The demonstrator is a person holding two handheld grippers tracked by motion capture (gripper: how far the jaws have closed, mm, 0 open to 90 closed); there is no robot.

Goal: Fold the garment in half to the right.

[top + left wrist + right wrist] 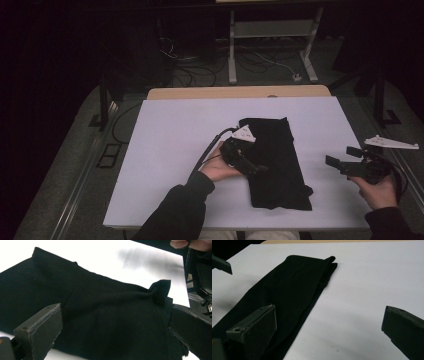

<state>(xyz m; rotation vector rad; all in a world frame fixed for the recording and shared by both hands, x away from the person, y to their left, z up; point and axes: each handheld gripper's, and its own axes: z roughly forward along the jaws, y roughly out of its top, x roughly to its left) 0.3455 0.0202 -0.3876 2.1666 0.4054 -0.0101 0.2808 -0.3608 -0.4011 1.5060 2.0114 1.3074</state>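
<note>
1. High view: dim room with cables on the floor beyond a white worktop (165,150). Folded black cloth (275,165) lying right of centre. Left claw (250,167) over the cloth's left edge, spread unclear from above. Right claw (340,164) near the right edge, apart from the cloth.
2. Left gripper view: jaws wide apart, poised over the cloth (105,320), with one puckered corner (160,288).
3. Right gripper view: jaws wide, gripping nothing, above bare worktop (367,290) beside the cloth (287,290).

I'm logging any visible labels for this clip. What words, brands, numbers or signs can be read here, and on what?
None: no readable text on the black cloth, the white table, the left gripper or the right gripper.
</note>
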